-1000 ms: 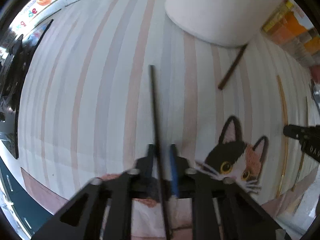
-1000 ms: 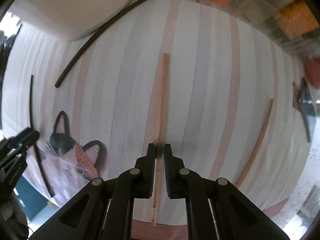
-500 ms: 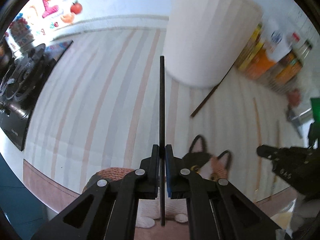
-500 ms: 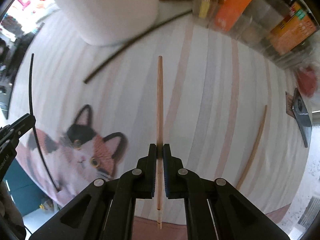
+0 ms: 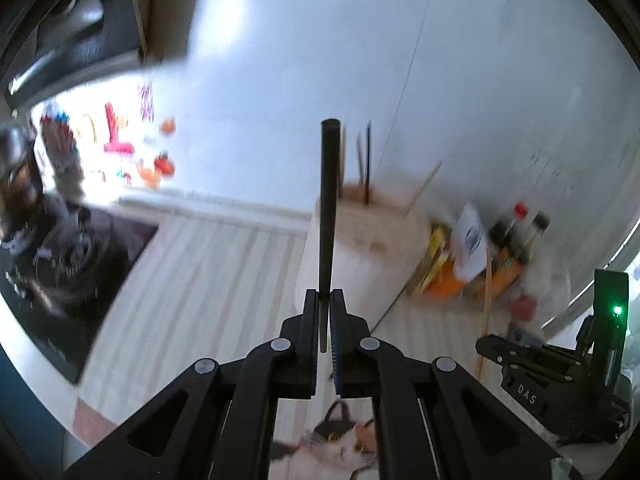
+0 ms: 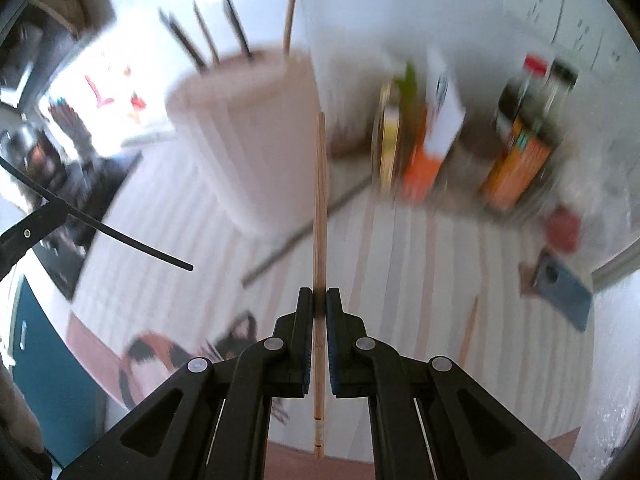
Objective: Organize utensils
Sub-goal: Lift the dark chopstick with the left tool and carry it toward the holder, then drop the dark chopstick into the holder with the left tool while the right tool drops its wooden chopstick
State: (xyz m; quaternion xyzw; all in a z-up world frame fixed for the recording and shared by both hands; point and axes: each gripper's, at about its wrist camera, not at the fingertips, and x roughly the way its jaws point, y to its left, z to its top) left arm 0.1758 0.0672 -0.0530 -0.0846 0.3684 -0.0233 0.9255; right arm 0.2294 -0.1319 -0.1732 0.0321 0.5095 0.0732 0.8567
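Chopsticks (image 6: 320, 208) stay sharp; blurred holder (image 6: 244, 128) hides its contents' lower ends.

White tiled wall (image 5: 460, 80) behind, bright and glared. Table (image 5: 208, 280) under a pastel striped cloth (image 6: 400, 280); black stove (image 5: 72, 264) at left. Colourful stickers (image 5: 116, 136) low on the wall.

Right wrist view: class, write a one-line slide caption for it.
Right gripper shut on a wooden chopstick, aimed toward the white holder already holding several chopsticks.
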